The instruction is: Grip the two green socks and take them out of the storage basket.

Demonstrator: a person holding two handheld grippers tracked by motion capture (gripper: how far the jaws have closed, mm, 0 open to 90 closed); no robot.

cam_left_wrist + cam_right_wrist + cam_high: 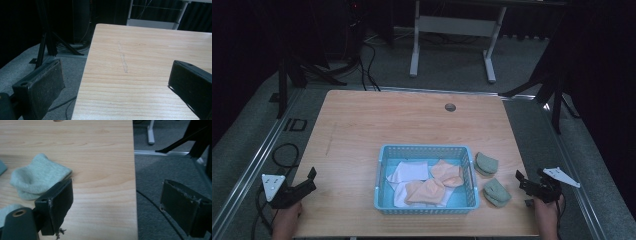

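Dim light throughout; the room past the table (362, 120) is near black, and the stands and cables on the grey floor are hard to make out. No readable writing on any item; a dark mark on the floor left of the table could be lettering but cannot be read.

Blue basket (427, 150) sits near the front middle of the table. Inside: white cloth (409, 172) and peach cloth (438, 182), crumpled and overlapping, so the number of pieces cannot be told. The peach pieces lie partly over the white.

2 green socks lie on the table just right of the basket, each folded into a bundle: far sock (486, 163) and near sock (497, 192), apart from each other. In the right gripper view the far sock (37, 178) is soft, pale green and fuzzy, partly covered by a jaw; the near sock (7, 212) is cut off at the lower left edge.

Left gripper (310, 181) is held at the front left corner of the table, jaws spread wide and holding nothing; in its own view the gripper (115, 86) straddles the table's left edge.

Right gripper (524, 181) is held at the front right edge, just right of the near sock, jaws spread and holding nothing; in its own view the gripper (116, 206) straddles the table's right edge.

A small round grey disc (450, 107) sits in the tabletop near the far edge.
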